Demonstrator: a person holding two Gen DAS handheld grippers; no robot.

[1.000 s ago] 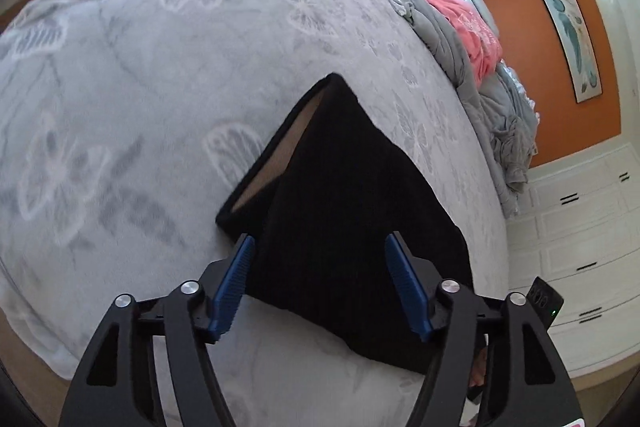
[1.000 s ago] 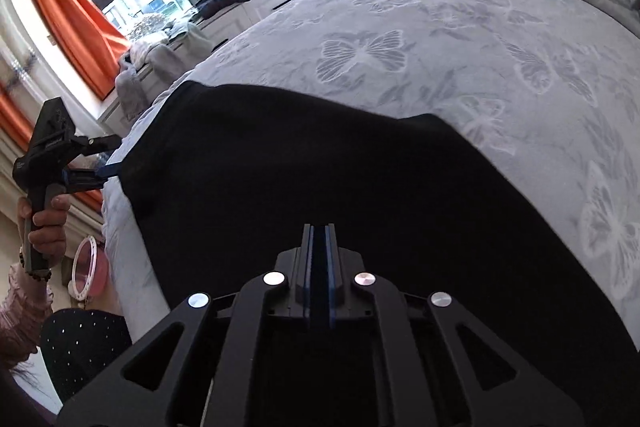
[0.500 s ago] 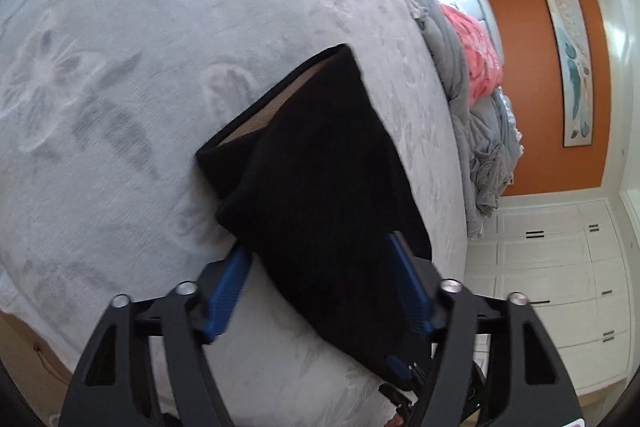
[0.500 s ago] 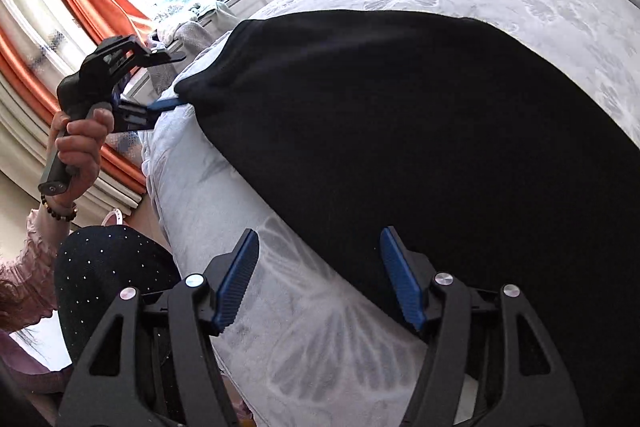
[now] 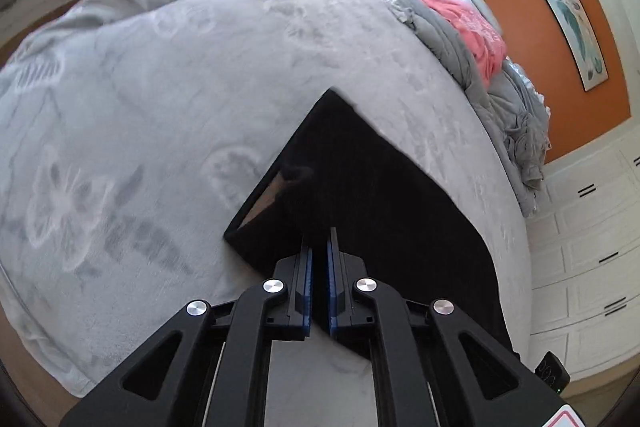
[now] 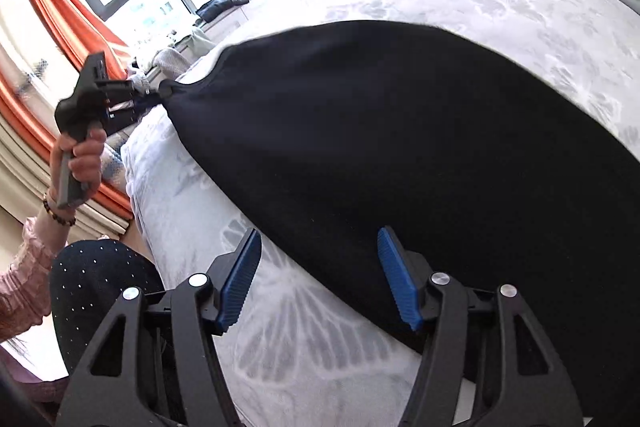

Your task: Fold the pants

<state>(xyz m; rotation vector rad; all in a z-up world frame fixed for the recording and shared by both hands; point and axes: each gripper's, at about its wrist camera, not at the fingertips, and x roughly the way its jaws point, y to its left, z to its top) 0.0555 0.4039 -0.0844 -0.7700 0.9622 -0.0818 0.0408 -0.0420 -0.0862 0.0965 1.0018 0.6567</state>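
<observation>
L hand-held gripper (image 5: 318, 259) pinches pants (image 5: 372, 195) corner at bed (image 5: 140, 115) edge, for lifting; R hand-held gripper (image 6: 320, 275) wide, straddling hem.

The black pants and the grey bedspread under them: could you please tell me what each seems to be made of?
Black pants: soft matte fabric, perhaps knit or fleece; no sheen, fuzzy edge, bunches where pinched. Grey bedspread: plush, velvety cloth; nap looks brushed, butterfly pattern woven or printed tone-on-tone.
</observation>
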